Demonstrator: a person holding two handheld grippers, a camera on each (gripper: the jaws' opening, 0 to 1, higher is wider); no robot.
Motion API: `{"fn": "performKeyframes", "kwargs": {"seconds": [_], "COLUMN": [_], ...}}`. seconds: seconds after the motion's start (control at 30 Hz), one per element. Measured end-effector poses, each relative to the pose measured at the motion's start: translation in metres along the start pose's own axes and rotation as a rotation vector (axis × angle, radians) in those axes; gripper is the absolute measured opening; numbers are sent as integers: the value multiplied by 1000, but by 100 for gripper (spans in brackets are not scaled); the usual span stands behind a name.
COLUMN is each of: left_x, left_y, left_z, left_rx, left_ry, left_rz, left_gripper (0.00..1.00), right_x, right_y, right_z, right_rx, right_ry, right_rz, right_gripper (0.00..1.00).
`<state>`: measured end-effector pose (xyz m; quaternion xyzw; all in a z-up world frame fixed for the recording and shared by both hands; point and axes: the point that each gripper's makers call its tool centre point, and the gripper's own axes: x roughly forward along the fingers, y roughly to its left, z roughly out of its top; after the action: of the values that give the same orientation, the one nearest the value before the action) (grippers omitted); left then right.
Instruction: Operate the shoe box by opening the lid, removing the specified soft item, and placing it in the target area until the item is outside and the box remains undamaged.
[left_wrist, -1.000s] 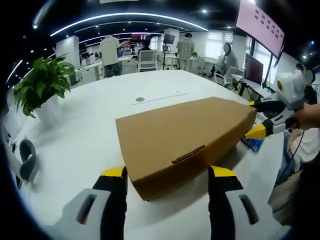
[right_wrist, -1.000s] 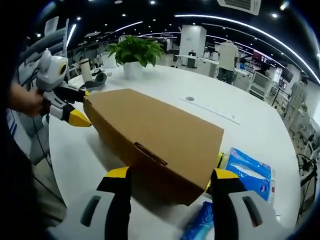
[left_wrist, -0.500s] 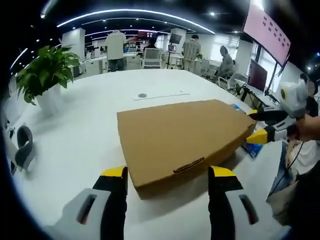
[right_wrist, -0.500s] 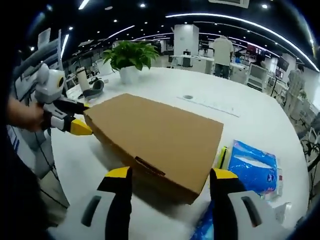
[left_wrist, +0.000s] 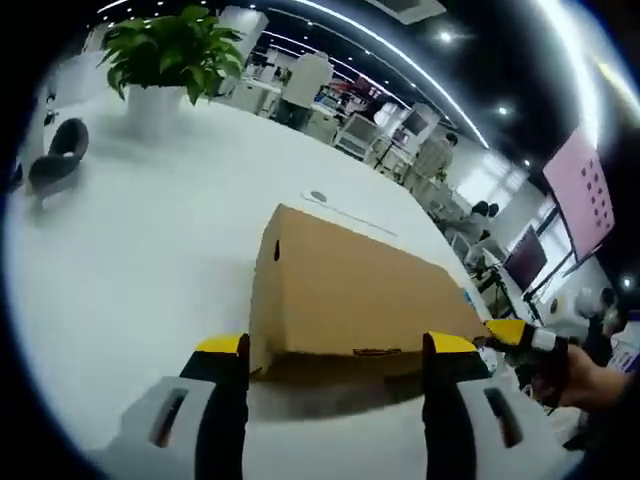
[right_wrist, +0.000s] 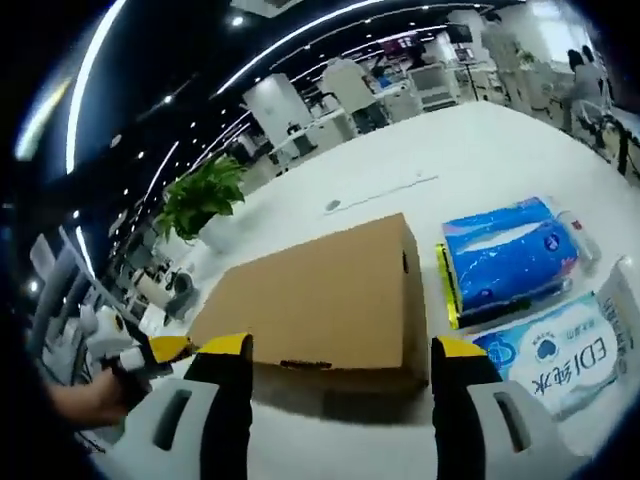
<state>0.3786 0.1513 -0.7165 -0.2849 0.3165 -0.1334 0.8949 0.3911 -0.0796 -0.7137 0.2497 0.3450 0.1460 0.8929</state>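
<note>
The closed cardboard shoe box (left_wrist: 350, 300) lies on the white desk (left_wrist: 130, 230), lid still down. Left tool (left_wrist: 335, 345) and right tool (right_wrist: 340, 350) stand apart at its long sides, gripping nothing. Prying unevenly could tear the tuck tab (right_wrist: 305, 364).

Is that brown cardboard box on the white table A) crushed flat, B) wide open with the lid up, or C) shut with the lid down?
C: the box sits closed and whole on the table, its lid flat on top, with both grippers' jaws apart in front of it.
</note>
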Motion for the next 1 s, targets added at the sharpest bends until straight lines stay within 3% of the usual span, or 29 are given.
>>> {"fn": "performKeyframes", "kwargs": {"seconds": [0.07,0.17,0.3,0.6,0.8,1.0], "left_x": [1,3,5,18,22,22], "left_y": [0,5,8,11,17,19], "left_z": [-2,1,0,-9,-15,-19], "left_rx": [-134,-249,-312,-367,-339,-309], "left_ry": [-27,-84,-114,-130,-107,-86], "left_rz": [-18,-13,-15,-7,35,37], "left_gripper": [75,81,86,88,81,78], "right_x": [1,4,7,19,20,20], "right_y": [-4,-7,-9,-12,-16,-16], "right_z": [-3,-6,-10,-17,-20,-20], "right_rx": [63,97,129,184,144,135], "right_ry": [2,1,-3,-32,-32,-39], "right_rz": [-3,-6,-14,-17,-49,-58], "right_gripper": [73,74,75,73,68,67]}}
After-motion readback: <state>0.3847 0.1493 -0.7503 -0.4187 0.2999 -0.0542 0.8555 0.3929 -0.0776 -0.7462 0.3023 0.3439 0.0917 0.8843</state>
